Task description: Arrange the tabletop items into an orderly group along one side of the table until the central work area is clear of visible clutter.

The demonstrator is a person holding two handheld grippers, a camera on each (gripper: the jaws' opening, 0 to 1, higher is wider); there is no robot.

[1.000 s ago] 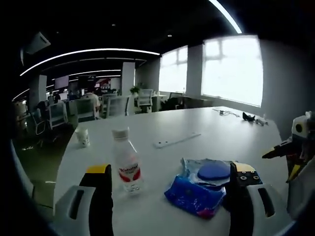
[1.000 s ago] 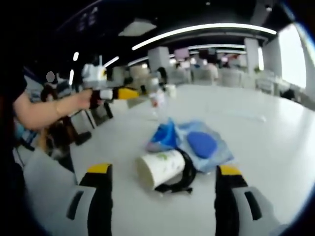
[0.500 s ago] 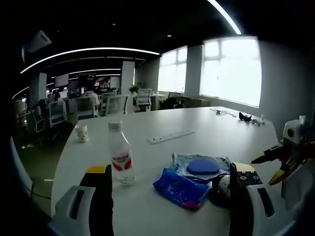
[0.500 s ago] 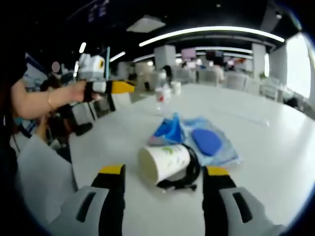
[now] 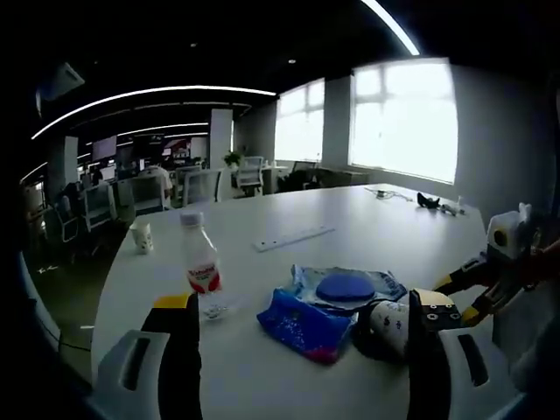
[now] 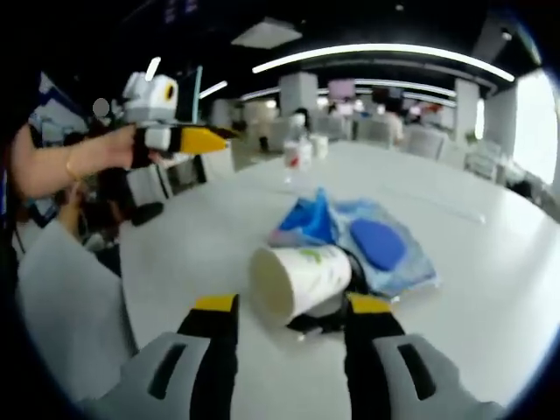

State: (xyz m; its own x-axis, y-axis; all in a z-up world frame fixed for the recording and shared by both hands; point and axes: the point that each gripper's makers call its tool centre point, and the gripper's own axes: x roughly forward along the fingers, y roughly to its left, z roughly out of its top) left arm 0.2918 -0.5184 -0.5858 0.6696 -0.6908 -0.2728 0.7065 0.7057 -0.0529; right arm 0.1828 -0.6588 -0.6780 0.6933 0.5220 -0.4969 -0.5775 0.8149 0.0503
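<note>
Now the right gripper (image 6: 284,317) has narrowed its jaws compared with a second ago, and the tipped paper cup (image 6: 296,280) sits between their tips, not clamped. The left gripper (image 5: 302,325) holds its jaws wide, holding nothing. On the white counter (image 5: 367,232), bottle (image 5: 199,262) stands left of blue packets (image 5: 328,302).

Cup (image 6: 299,280) on side before wipes pack (image 6: 385,249); bottle (image 5: 199,265) beyond.

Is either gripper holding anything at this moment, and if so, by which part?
Nothing is held. The right gripper is open around the tipped paper cup, not gripping it; the left gripper is open above the table.
</note>
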